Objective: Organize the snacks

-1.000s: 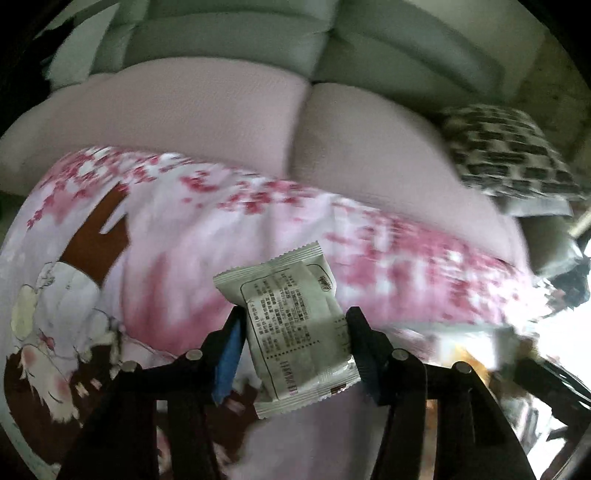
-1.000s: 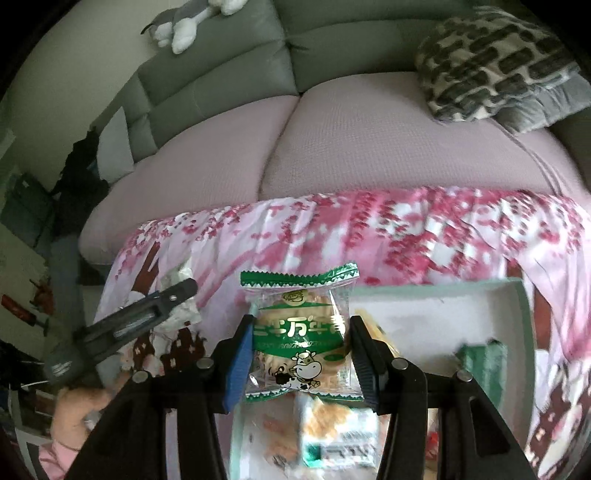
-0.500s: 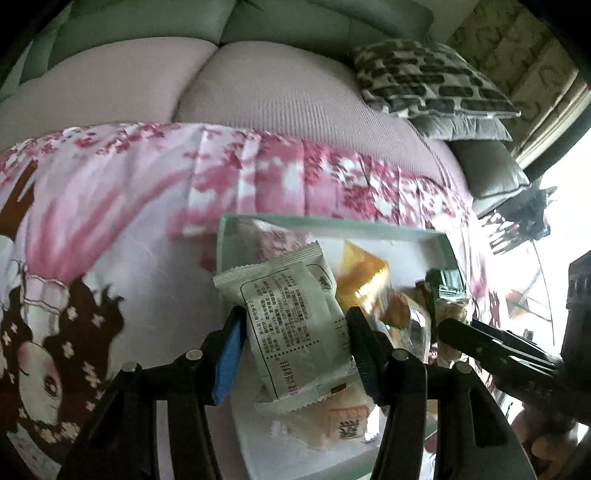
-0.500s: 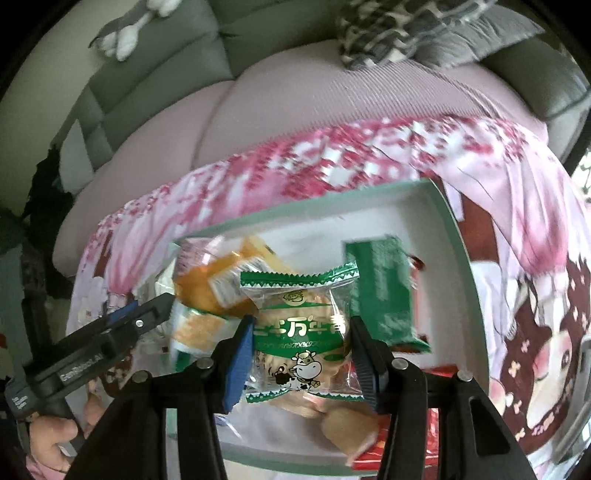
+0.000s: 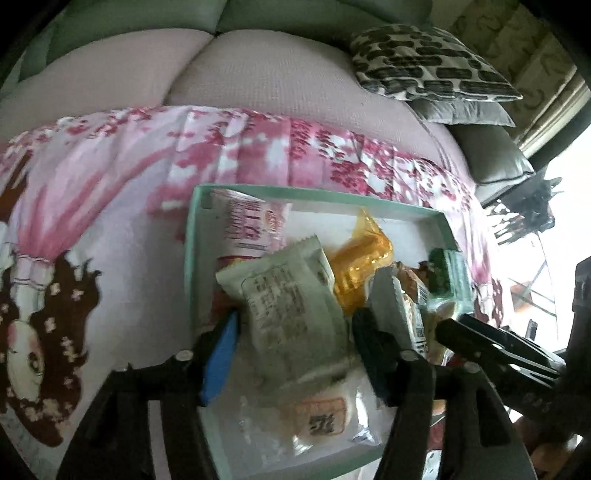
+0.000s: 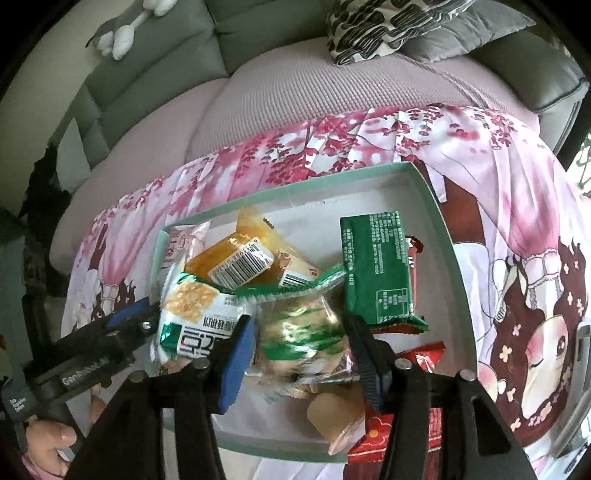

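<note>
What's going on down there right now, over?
Left gripper just opened, pale packet dropping free. Right gripper just opened, green-striped packet loose between pads. Both over the tray. Nothing in the way.

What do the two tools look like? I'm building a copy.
Both tools are black frames with silver screws. Left tool and right tool each have a blue left pad and a dark right pad. The left tool's handle bears white lettering.

pink blossom cloth over sofa seat; patterned cushion; plush toy.
</note>
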Demonstrator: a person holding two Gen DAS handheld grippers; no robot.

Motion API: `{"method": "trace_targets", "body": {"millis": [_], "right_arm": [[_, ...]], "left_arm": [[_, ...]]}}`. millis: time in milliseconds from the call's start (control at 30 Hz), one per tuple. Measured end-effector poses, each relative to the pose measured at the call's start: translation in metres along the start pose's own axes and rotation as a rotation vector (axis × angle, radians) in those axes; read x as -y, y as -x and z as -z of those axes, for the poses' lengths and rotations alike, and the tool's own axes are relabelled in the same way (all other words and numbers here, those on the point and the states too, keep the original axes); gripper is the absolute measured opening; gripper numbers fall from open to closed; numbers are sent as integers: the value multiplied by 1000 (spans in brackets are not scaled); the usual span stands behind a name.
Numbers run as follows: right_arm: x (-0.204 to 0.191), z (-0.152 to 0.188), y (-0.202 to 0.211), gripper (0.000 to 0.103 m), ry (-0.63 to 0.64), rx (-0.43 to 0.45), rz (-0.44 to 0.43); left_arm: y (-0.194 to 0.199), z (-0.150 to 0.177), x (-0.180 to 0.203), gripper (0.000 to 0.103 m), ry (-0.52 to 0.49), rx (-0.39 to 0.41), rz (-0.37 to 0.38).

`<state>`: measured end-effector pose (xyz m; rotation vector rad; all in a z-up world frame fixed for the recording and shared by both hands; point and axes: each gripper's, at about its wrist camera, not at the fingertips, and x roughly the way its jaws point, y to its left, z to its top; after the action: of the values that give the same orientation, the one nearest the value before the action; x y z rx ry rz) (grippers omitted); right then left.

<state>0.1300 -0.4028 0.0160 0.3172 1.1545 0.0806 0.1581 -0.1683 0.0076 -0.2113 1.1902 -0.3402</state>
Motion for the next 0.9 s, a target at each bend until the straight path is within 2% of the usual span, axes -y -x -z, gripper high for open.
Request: {"method": "trace_targets", "body": {"millis": [133,267,433,533,667,900], "right_arm": [[-1,6,9,64,2,13,6],[-5,23,19,65,-7,25,6],[-18,57,27,79,9,33,13],[-24,75,29,81,21,36,29],[-30,95,32,102,37,53,51],[-40,116,37,103,71,66,69]], "left_arm": [[20,5,-8,77,21,34,-6],[39,18,-13,88,13,76,-58],[60,45,-24,99,15,132,-161],[66,60,-33,100,17,138,-200],[71,79,-38,100,-7,136,-234],[81,109,-42,100,-60,133,-333]]}}
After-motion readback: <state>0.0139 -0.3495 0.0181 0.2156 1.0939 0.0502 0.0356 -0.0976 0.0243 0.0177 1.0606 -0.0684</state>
